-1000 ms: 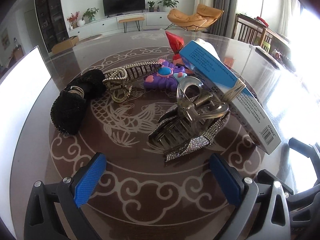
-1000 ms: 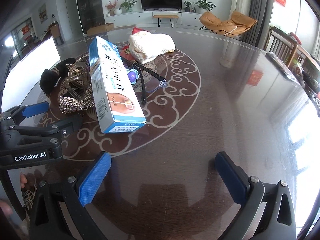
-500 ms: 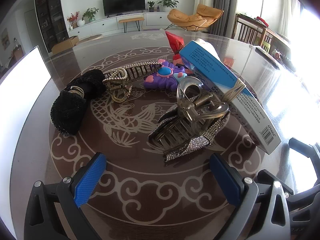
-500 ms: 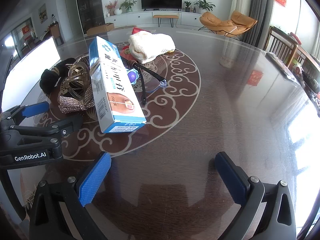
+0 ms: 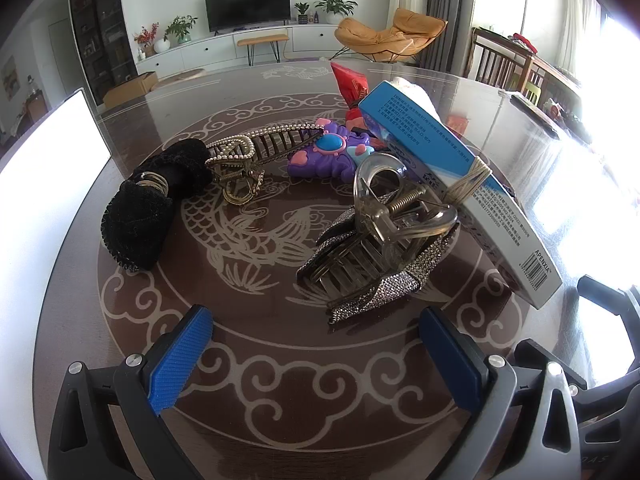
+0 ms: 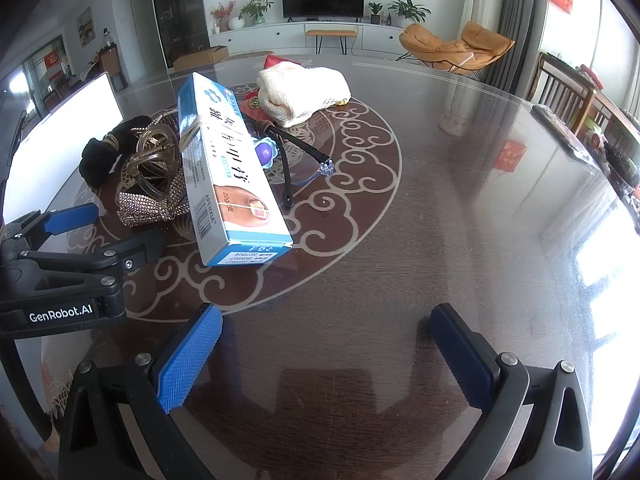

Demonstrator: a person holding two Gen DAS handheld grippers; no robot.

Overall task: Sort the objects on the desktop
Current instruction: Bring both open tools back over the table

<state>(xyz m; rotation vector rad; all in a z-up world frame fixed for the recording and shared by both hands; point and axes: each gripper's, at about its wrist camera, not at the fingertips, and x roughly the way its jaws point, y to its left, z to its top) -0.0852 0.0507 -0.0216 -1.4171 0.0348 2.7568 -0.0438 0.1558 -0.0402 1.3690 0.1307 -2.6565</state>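
table [image 5: 280, 380]: dark brown, pale cloud scrolls and fish motif
box [image 6: 224, 168]: blue and white, barcode
scrunchie [image 5: 140, 216]: black
claw clip [image 5: 384, 248]: smoky clear, silver rhinestones
pearl clip [image 5: 248, 156]: gold, white beads
toy [image 5: 320, 156]: purple, blue gem, pink hearts
cloth [image 6: 304, 90]: cream
glasses [image 6: 300, 152]: black arms
pads [image 6: 188, 360]: blue, ribbed

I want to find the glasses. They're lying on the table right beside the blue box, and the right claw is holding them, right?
Not quite. The glasses do lie on the table beside the blue box, but the right claw is open and holds nothing. The right wrist view shows it.
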